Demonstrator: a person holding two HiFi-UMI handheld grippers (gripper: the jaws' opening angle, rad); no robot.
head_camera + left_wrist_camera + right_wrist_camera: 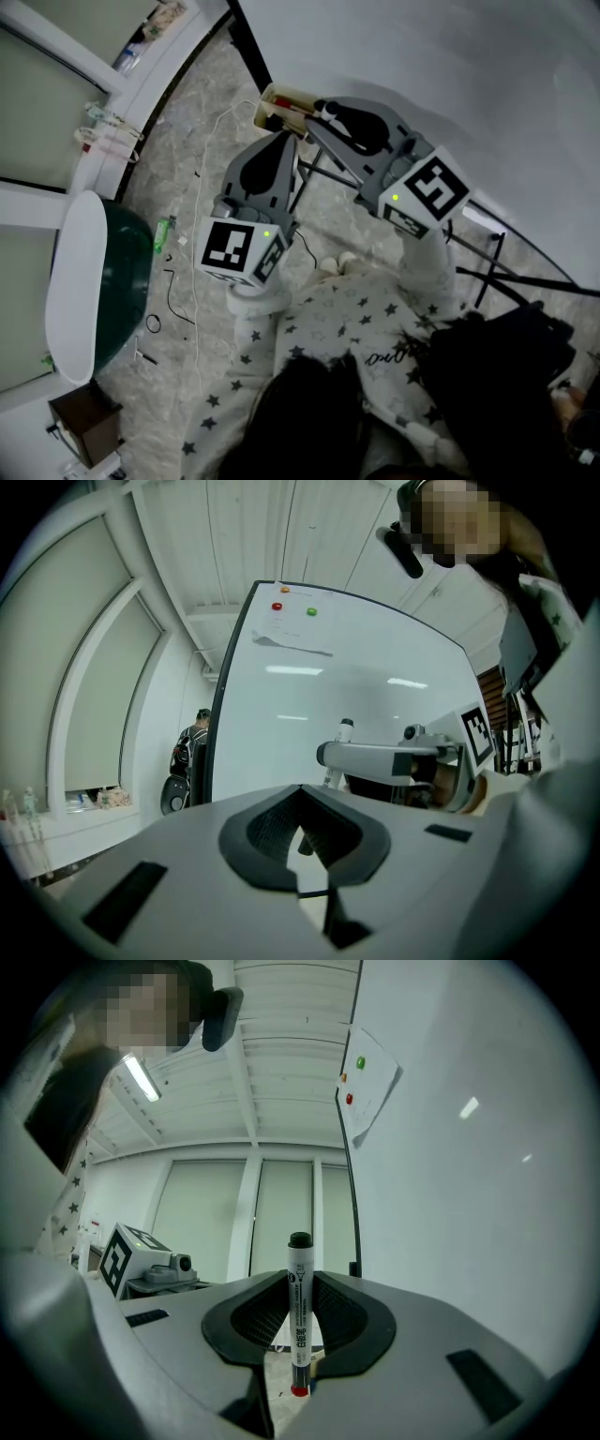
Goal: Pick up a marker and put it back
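Holding the marker (299, 1309) in the right tool (298, 1283). The pick-up half looks done, put-back not started. Jaws are clamped on the barrel about mid-length, with the marker standing upright across them: dark cap on top, red end poking out below. Grip looks square, no visible tilt.

Left tool (305, 816): jaws a narrow gap apart, nothing between them. It sits beside the right one, both pointing toward the whiteboard (422, 56). In the left gripper view the marker's cap shows sticking up above the right tool, clear of the board.

The marker tray (268, 96) is on the whiteboard's bottom edge, near its corner, just past the tips of both tools in the head view. Something red lies in it. I can't make out how many markers are there or where the free spot is. The held marker isn't touching tray or board as far as I can tell.

Next move, my read:
- Bring the right tool to the marker tray.
- Turn the wrist so the barrel lies along the tray instead of standing up.
- Set it in, then open.

Upright as it is, the marker would land on its end and tip.

Watch points:
- The tray looks narrow, so a release above the rim could send the marker to the floor (187, 150).
- The left tool is close by the tray and should keep out of the path.
- Don't open until the barrel rests in the tray.
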